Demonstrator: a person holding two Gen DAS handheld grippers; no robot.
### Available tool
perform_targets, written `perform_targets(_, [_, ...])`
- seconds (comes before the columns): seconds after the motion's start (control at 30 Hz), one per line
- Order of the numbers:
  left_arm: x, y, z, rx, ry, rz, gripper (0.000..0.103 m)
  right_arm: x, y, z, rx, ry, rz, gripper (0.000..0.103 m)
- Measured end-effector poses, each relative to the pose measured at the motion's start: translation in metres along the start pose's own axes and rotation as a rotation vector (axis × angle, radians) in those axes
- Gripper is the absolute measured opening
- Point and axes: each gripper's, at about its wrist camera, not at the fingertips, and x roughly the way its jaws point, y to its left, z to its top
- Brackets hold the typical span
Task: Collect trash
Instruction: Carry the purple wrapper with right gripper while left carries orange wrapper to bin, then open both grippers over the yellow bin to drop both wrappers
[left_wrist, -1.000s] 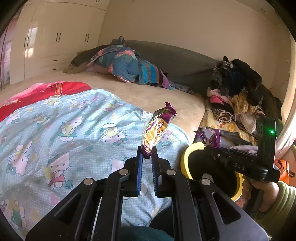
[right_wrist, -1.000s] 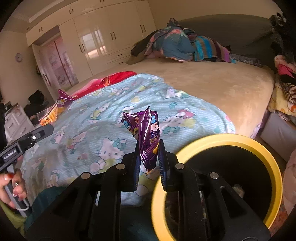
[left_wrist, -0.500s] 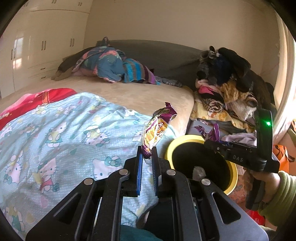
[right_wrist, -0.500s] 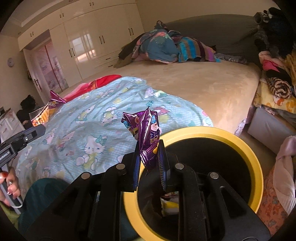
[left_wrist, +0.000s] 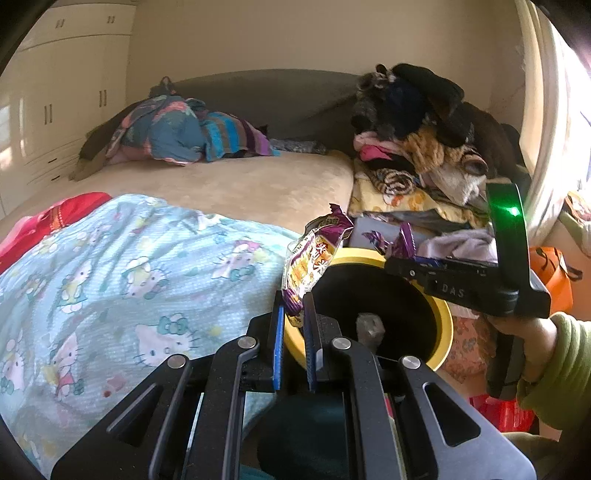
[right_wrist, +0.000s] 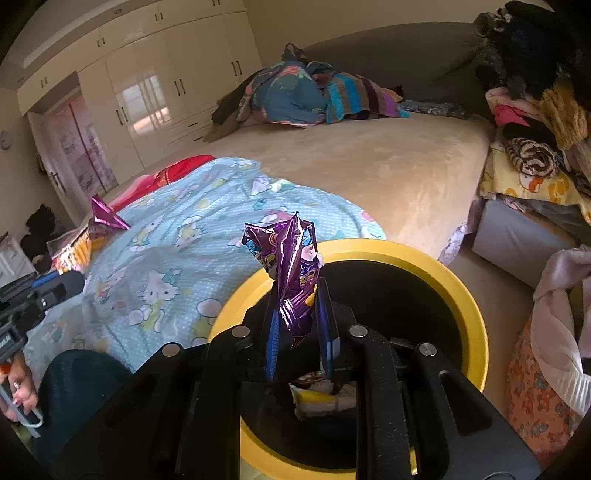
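Note:
My left gripper (left_wrist: 294, 314) is shut on a purple and yellow snack wrapper (left_wrist: 314, 258) and holds it at the near rim of the yellow-rimmed black bin (left_wrist: 441, 314). My right gripper (right_wrist: 298, 314) holds a purple foil wrapper (right_wrist: 291, 273) between its fingers, which have parted a little, right over the bin's (right_wrist: 476, 321) mouth. The right gripper also shows in the left wrist view (left_wrist: 400, 254), above the bin. Trash lies at the bin's bottom (right_wrist: 317, 397). The left gripper's wrapper shows at the far left of the right wrist view (right_wrist: 99, 221).
The bed with a Hello Kitty blanket (left_wrist: 129, 277) lies left of the bin. A pile of clothes (left_wrist: 424, 147) stands behind the bin to the right. An orange bag (left_wrist: 550, 273) and a red item (left_wrist: 502, 410) are on the floor at right.
Both grippers have moved right with their wrappers, from over the blanket to over the bin. The right gripper's fingers have opened slightly around the purple wrapper.

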Motion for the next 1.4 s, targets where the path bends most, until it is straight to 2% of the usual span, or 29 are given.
perform_targets(0.5, [0.04,-0.027,-0.01,0.057,0.097,-0.054,0.01,0.006,-0.034,-0.012,0.059,0.021,-0.066,0.013])
perform_targets(0.9, [0.087,-0.044,-0.013,0.069,0.193,-0.085,0.01,0.011,-0.056,-0.021,0.124,0.046,-0.094,0.014])
perform_targets(1.03, [0.104,-0.045,-0.012,0.06,0.221,-0.094,0.011,0.009,-0.061,-0.022,0.143,0.051,-0.099,0.03])
perform_targets(1.1, [0.109,-0.042,-0.011,0.046,0.23,-0.089,0.024,0.008,-0.062,-0.023,0.146,0.053,-0.1,0.035])
perform_targets(1.13, [0.109,-0.04,-0.01,0.035,0.234,-0.091,0.04,0.007,-0.061,-0.024,0.146,0.053,-0.107,0.04])
perform_targets(1.17, [0.11,-0.038,-0.01,0.021,0.237,-0.096,0.049,0.006,-0.061,-0.024,0.149,0.051,-0.107,0.045])
perform_targets(1.23, [0.108,-0.034,-0.009,0.01,0.235,-0.089,0.055,0.003,-0.061,-0.024,0.163,0.044,-0.103,0.053])
perform_targets(1.27, [0.106,-0.033,-0.008,0.007,0.232,-0.083,0.065,0.002,-0.06,-0.024,0.166,0.041,-0.104,0.057])
perform_targets(1.4, [0.094,-0.019,-0.003,-0.047,0.213,-0.057,0.085,-0.005,-0.052,-0.022,0.154,0.019,-0.11,0.069])
